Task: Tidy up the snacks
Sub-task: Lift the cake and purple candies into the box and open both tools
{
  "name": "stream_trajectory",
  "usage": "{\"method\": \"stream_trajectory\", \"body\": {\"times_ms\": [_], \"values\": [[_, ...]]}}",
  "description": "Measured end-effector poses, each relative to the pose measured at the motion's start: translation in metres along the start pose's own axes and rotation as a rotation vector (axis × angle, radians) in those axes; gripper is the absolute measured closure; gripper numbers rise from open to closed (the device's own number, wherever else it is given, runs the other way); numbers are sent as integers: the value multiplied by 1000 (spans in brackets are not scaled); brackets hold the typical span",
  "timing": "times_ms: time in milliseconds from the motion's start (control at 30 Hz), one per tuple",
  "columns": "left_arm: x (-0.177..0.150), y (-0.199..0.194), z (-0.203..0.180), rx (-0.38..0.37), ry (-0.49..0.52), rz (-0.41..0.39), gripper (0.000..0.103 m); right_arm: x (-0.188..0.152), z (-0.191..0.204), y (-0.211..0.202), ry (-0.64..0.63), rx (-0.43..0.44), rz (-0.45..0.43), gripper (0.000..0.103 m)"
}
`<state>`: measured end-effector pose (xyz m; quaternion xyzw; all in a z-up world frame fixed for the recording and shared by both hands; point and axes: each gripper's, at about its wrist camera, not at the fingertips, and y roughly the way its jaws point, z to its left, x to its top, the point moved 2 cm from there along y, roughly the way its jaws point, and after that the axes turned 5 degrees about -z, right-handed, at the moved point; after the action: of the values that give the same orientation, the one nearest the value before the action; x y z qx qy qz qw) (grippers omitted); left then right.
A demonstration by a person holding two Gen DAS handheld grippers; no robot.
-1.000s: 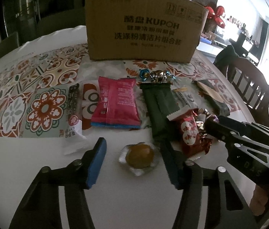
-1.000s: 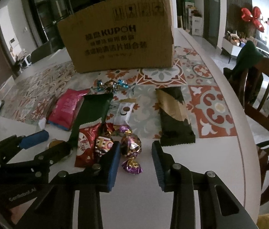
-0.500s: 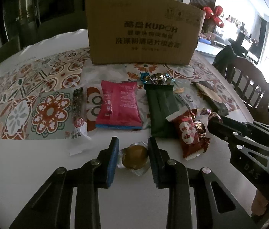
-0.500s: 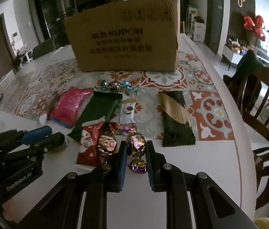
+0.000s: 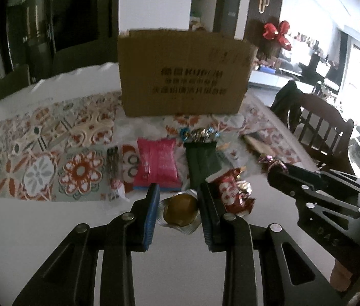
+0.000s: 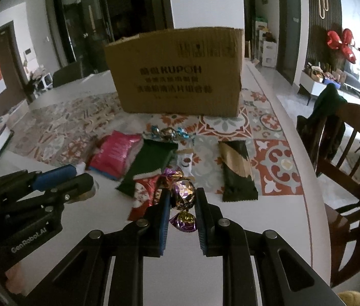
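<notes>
Snacks in hand: round golden pastry in clear wrap (image 5: 180, 209) sits pinched between the left gripper (image 5: 179, 210) pads, above the white tabletop (image 5: 39, 229); purple foil candy (image 6: 183, 194) is clamped by the right gripper (image 6: 182, 205), its twisted tail hanging below the pads.
Grip reason: both are small and rounded, so a narrow squeeze on the body holds them better than the crinkly wrap would.
Snacks left: pink packet (image 5: 158, 167), dark green packet (image 5: 201, 163), red wrapped snack (image 5: 231, 191) and black-gold bar (image 6: 236, 169) lie in a loose row on the patterned mat (image 5: 52, 153).
Likely destination: cardboard box (image 6: 177, 74) stands upright behind the row, near enough for both hands to reach.
</notes>
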<state>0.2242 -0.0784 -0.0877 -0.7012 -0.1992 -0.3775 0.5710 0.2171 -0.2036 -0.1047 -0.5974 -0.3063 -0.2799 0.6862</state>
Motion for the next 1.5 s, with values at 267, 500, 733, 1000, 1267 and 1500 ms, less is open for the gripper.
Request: {"method": "stream_trajectory", "body": {"times_ms": [267,500,733,1000,1267,1500], "values": [[28,-28,-5,14,39,-103,72,19,6,-19,-13,19,-72,83],[62,-44,-4,18,67,-187,72,48,9,-34,-27,27,-163,83],[100,-47,-2,14,79,-246,72,83,7,-41,-21,34,-236,83],[140,-52,-2,21,106,-319,72,124,1,-46,-20,36,-304,83],[177,-51,2,33,128,-364,72,166,0,-45,-35,41,-339,82],[206,-34,11,32,122,-346,72,195,-2,-29,-49,53,-316,83]]}}
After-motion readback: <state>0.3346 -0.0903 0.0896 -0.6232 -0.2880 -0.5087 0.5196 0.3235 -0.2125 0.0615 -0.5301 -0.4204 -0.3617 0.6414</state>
